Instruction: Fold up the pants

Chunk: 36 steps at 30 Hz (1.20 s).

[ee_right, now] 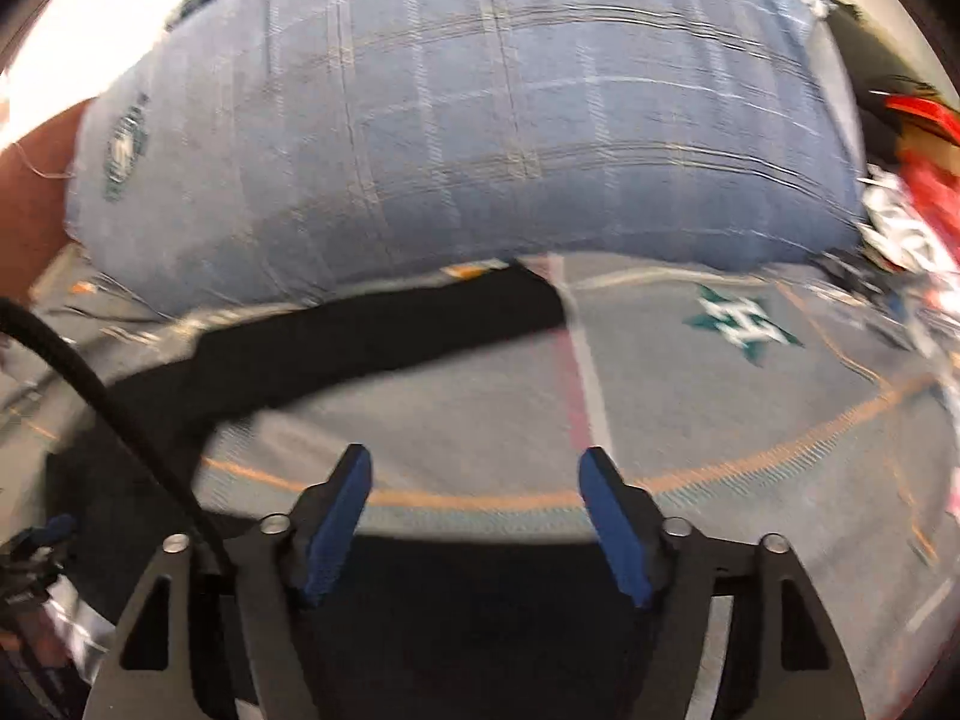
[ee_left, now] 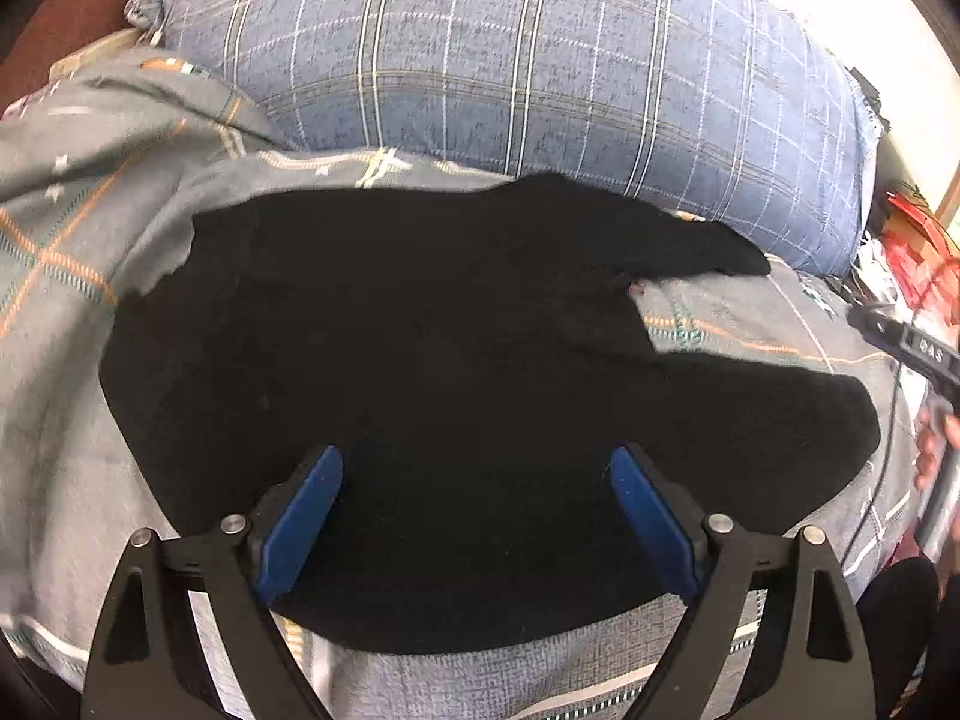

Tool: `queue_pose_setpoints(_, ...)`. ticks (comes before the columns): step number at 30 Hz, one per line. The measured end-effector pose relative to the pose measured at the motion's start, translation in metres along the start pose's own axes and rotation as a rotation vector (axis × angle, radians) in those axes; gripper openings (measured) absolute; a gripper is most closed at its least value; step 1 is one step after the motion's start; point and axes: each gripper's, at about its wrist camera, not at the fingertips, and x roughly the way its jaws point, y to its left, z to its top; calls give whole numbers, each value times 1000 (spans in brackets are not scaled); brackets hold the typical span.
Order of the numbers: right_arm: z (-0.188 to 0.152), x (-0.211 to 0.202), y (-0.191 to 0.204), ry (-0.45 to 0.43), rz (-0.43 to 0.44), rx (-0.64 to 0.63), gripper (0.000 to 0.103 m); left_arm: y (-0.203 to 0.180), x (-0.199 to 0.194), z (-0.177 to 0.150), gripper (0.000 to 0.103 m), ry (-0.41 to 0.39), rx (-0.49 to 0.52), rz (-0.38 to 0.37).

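— Two hand-held grippers, how are they?
— Left hand-held gripper (ee_left: pixel 477 516) and right hand-held gripper (ee_right: pixel 474 525) both stand apart, gripping nothing.
— And the pants (ee_left: pixel 456 372)?
— Spread on the grey checked bed (ee_left: pixel 54 438), before a blue pillow (ee_left: pixel 510 78).

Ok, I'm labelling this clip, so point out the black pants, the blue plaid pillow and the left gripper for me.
black pants (ee_left: pixel 456 360): left wrist view, middle of the spread dark fabric.
blue plaid pillow (ee_left: pixel 510 72): left wrist view, centre of its front face.
left gripper (ee_left: pixel 477 510): left wrist view, midway between its open blue fingertips.
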Motion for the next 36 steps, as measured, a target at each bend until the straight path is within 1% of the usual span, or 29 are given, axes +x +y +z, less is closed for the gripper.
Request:
queue_pose_setpoints(3, 18, 16, 18, -15, 37, -52, 79, 7, -6, 19, 91, -25, 9, -21)
queue_pose_setpoints(5, 31, 32, 20, -7, 51, -87, 80, 13, -3, 39, 95, -13, 26, -42)
queue_pose_setpoints(8, 53, 62, 15, 9, 33, -112, 83, 24, 6, 69, 96, -13, 70, -44)
queue_pose_setpoints(11, 72, 89, 7, 30, 13, -100, 84, 37, 26, 97, 96, 14, 121, -28)
queue_pose_setpoints(12, 80, 102, 3, 42, 2, -95, 84, 42, 33, 105, 96, 25, 128, -34)
queue_pose_setpoints(15, 93, 124, -6, 65, -16, -77, 84, 59, 53, 128, 96, 53, 140, -66)
queue_pose_setpoints(19, 109, 144, -21, 69, -1, -48, 85, 69, 74, 150, 96, 56, 204, -62)
queue_pose_setpoints(20, 112, 147, -24, 70, 4, -43, 86, 71, 81, 154, 96, 71, 230, -66)
queue_pose_setpoints(23, 119, 157, -32, 79, 12, -43, 87, 75, 99, 162, 96, 114, 268, -106)
queue_pose_setpoints(27, 130, 173, -43, 111, -9, -61, 90, 75, 116, 167, 96, 162, 326, -158)
queue_pose_setpoints(31, 138, 194, -50, 152, -24, -68, 91, 70, 132, 164, 96, 211, 423, -148)
queue_pose_setpoints(33, 140, 207, -50, 177, -34, -84, 91, 64, 139, 158, 96, 242, 482, -160)
queue_pose_setpoints(34, 140, 212, -49, 186, -41, -91, 91, 59, 143, 154, 96, 252, 516, -148)
queue_pose_setpoints(35, 140, 218, -48, 197, -46, -97, 91, 56, 146, 150, 96, 258, 542, -133)
queue_pose_setpoints(36, 137, 225, -47, 217, -43, -104, 89, 53, 147, 149, 96, 247, 553, -136)
